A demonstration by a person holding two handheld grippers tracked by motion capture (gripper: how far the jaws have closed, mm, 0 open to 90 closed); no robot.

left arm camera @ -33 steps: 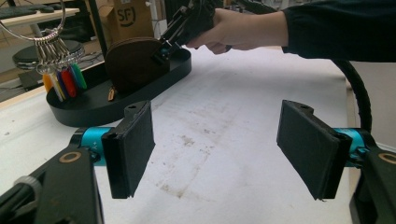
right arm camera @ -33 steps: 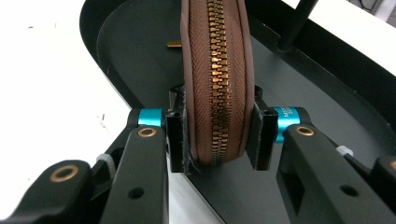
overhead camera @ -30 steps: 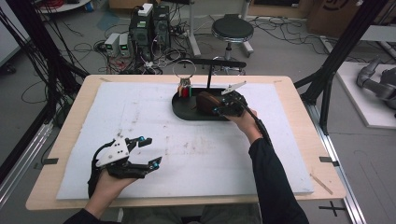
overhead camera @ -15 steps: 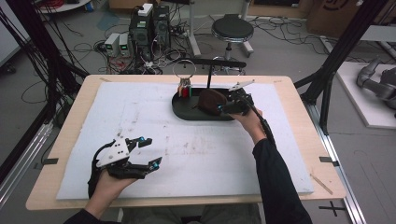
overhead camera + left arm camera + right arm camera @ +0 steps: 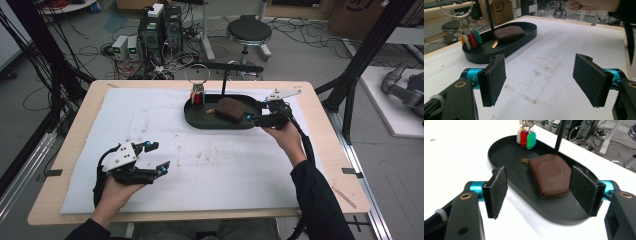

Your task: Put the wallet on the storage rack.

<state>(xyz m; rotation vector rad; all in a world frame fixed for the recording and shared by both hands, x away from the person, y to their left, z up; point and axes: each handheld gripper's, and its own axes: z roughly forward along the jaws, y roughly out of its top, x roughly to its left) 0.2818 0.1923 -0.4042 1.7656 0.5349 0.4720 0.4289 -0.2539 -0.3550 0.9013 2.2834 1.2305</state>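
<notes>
My right gripper [image 5: 254, 116] gapes wide at the black oval tray's [image 5: 200, 120] end, just short of the brown zip pouch [image 5: 230, 108]. My left gripper [image 5: 156, 156] hangs wide and empty over the white mat [image 5: 210, 165].

Right gripper [image 5: 256, 117] backs off the brown pouch [image 5: 230, 109]: a second ago it was on top of the pouch inside the black tray [image 5: 200, 120], now it sits at the tray's right end, jaws apart and empty. Pouch is fully exposed, lying flat in the tray beside the post.
</notes>
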